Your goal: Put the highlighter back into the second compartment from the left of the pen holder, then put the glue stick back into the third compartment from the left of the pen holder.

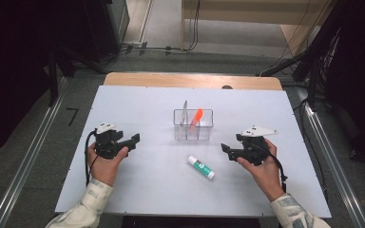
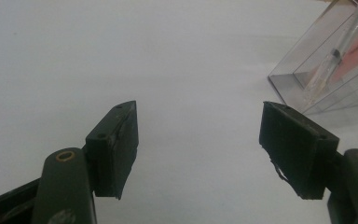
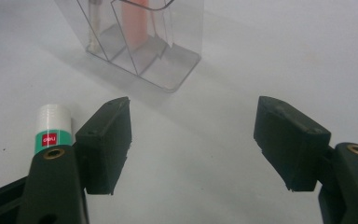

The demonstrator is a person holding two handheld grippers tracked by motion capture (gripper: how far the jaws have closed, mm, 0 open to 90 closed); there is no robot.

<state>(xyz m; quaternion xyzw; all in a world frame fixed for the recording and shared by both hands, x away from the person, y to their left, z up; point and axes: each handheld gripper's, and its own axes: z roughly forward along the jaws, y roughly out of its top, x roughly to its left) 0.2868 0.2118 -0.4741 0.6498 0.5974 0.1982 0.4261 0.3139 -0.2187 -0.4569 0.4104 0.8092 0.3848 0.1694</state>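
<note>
Two tools rest low over the table (image 1: 138,190) in the high view, left tool (image 1: 134,140) and right tool (image 1: 225,148), so the glue stick (image 1: 201,167) lies between them, at 6 o'clock from the clear organizer (image 1: 193,124).

Left gripper view: jaws apart, nothing between; organizer (image 2: 307,74) at 2 o'clock.

Right gripper view: jaws apart, nothing held; white-capped, green-banded glue stick (image 3: 52,128) at 9 o'clock, probably next to be picked.

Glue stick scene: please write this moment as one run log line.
left gripper: open | right gripper: open | glue stick: lying on table | clear organizer: holds pens
</note>
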